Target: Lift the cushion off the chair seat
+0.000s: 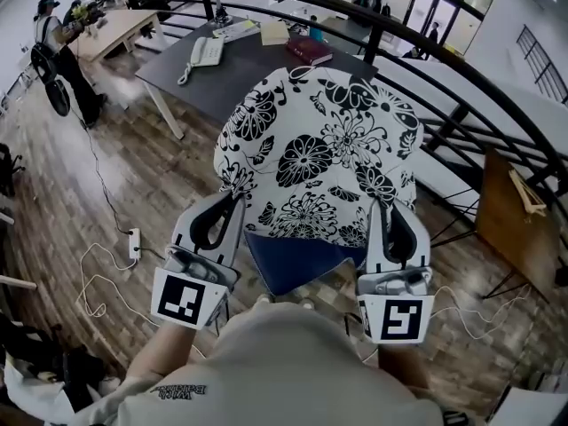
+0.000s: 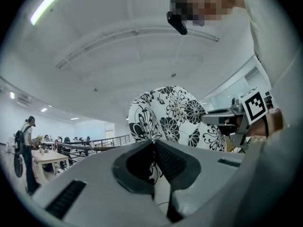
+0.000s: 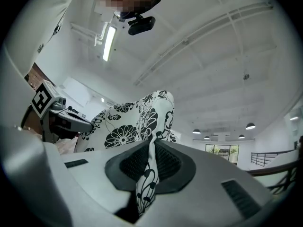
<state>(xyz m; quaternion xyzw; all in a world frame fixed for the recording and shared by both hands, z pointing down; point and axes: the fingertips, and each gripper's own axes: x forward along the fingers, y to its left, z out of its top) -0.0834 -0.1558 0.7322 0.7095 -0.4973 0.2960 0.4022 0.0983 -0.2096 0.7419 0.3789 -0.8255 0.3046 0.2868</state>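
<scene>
A white cushion (image 1: 318,153) printed with black flowers hangs in the air in front of me, held up between both grippers. My left gripper (image 1: 232,201) is shut on its lower left corner; the fabric (image 2: 152,162) shows pinched between the jaws in the left gripper view. My right gripper (image 1: 383,204) is shut on the lower right corner, with a fold of the cushion (image 3: 150,167) clamped between its pads. Below the cushion the blue chair seat (image 1: 291,260) shows, uncovered. The cushion hides most of the chair.
A dark table (image 1: 240,65) with a phone (image 1: 206,51) and a red book (image 1: 309,50) stands beyond the cushion. A black railing (image 1: 461,87) curves along the right. Cables and a power strip (image 1: 134,242) lie on the wood floor at left. A person (image 1: 62,56) stands far left.
</scene>
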